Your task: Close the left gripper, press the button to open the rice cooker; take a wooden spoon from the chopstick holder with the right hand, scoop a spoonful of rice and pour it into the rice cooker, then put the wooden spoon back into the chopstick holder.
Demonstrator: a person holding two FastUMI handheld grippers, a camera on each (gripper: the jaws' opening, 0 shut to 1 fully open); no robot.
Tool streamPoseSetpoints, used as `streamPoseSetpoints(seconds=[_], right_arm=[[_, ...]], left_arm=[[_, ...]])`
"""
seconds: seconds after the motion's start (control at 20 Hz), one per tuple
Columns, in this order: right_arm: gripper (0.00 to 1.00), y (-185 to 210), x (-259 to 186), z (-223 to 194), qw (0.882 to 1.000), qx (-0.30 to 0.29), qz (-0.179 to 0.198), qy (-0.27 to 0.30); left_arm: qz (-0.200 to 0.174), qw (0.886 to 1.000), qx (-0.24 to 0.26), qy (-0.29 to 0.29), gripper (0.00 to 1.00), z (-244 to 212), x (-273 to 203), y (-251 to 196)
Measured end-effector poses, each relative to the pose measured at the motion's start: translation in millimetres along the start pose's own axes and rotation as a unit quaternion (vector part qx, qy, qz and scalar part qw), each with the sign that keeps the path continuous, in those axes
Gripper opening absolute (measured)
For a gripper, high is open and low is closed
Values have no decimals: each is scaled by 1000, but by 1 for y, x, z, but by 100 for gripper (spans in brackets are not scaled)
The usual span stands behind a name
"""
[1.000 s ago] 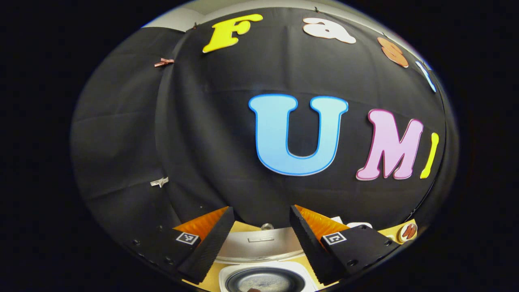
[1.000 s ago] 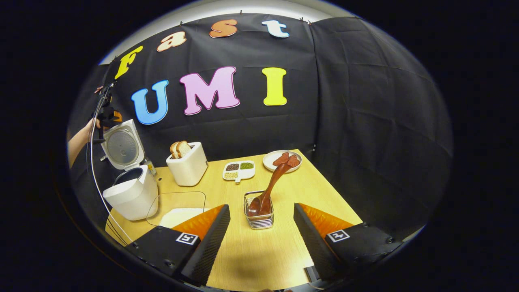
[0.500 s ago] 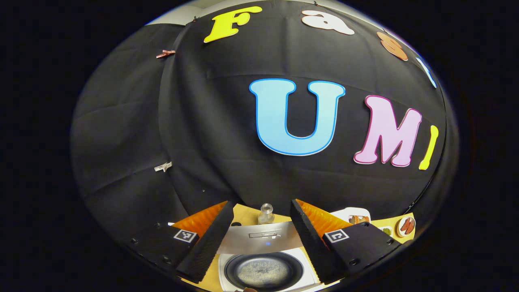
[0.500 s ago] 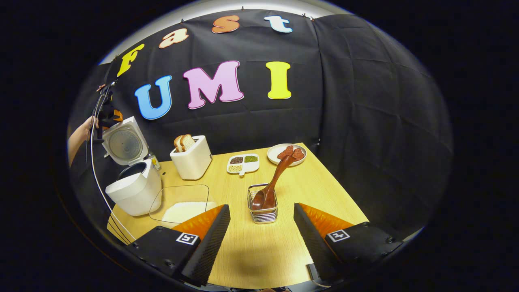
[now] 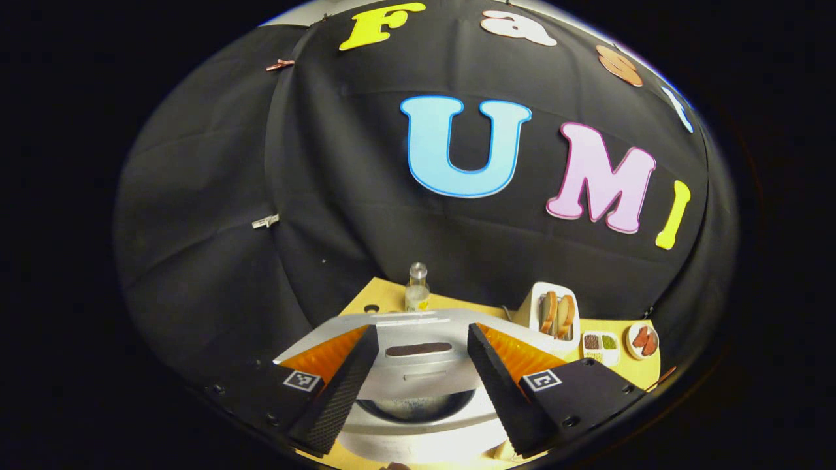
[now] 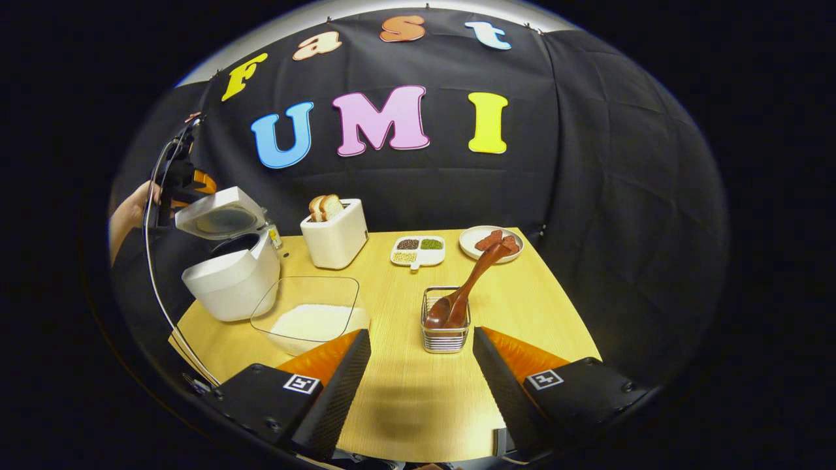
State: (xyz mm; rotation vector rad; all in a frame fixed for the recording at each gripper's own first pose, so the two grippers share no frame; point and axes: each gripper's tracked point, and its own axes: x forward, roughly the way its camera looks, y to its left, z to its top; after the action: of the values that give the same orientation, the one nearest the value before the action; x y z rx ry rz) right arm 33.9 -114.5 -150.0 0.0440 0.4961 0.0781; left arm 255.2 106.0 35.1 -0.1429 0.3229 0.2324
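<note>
The white rice cooker [image 6: 225, 287] stands at the table's left, its lid [image 6: 219, 219] tilted about halfway down over the pot. My left gripper [image 6: 186, 183], held by a hand [image 6: 134, 209], sits at the lid's top edge. In the left gripper view it [image 5: 422, 329] is open, with the lid [image 5: 418, 339] spanning the gap between its fingers and the pot's opening [image 5: 418, 405] below. A wooden spoon [image 6: 470, 284] leans in the wire chopstick holder [image 6: 444, 329]. My right gripper [image 6: 421, 333] is open, just short of the holder. Rice lies in a clear container [image 6: 310, 316].
A toaster with bread [image 6: 336, 232], a sectioned dish of beans [image 6: 418, 250] and a plate of sausage [image 6: 491, 241] line the table's far side. A small bottle [image 5: 417, 287] stands behind the cooker. A cable [image 6: 153, 261] hangs from the left gripper past the cooker.
The cooker's lid has swung from upright to about half down, with the left gripper following it downward. The right gripper has shifted slightly; the holder now sits a little right of its centre.
</note>
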Motion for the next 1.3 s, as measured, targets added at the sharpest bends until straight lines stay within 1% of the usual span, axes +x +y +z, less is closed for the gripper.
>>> streamPoseSetpoints(seconds=[0.15,0.45,0.6,0.75,0.9,1.0,1.05,1.15,1.2,1.3], right_arm=[[99,-12,-2,-9,1000,-17,-12,4],[99,-8,3,-22,999,-33,13,24],[99,-11,5,-18,999,-45,19,16],[99,-12,14,-16,999,-41,30,16],[99,-16,23,-16,998,-39,35,17],[99,-19,29,-15,999,-32,32,12],[99,-15,33,-18,999,-23,37,12],[99,-1,40,-30,998,-11,58,26],[99,3,43,-35,997,-18,64,35],[99,3,46,-26,997,-30,64,24]], left_arm=[[7,1000,5,5,98,-34,-3,-3],[28,1000,7,6,98,-83,1,-5],[37,999,4,17,98,-107,6,-7],[44,998,1,33,98,-133,14,-8],[47,998,12,32,99,-136,15,-9],[38,998,18,36,99,-137,15,-12],[37,998,20,36,99,-138,15,-12],[40,998,17,34,99,-136,17,-10],[41,999,18,31,100,-136,16,-11],[30,999,30,13,99,-133,18,-14]])
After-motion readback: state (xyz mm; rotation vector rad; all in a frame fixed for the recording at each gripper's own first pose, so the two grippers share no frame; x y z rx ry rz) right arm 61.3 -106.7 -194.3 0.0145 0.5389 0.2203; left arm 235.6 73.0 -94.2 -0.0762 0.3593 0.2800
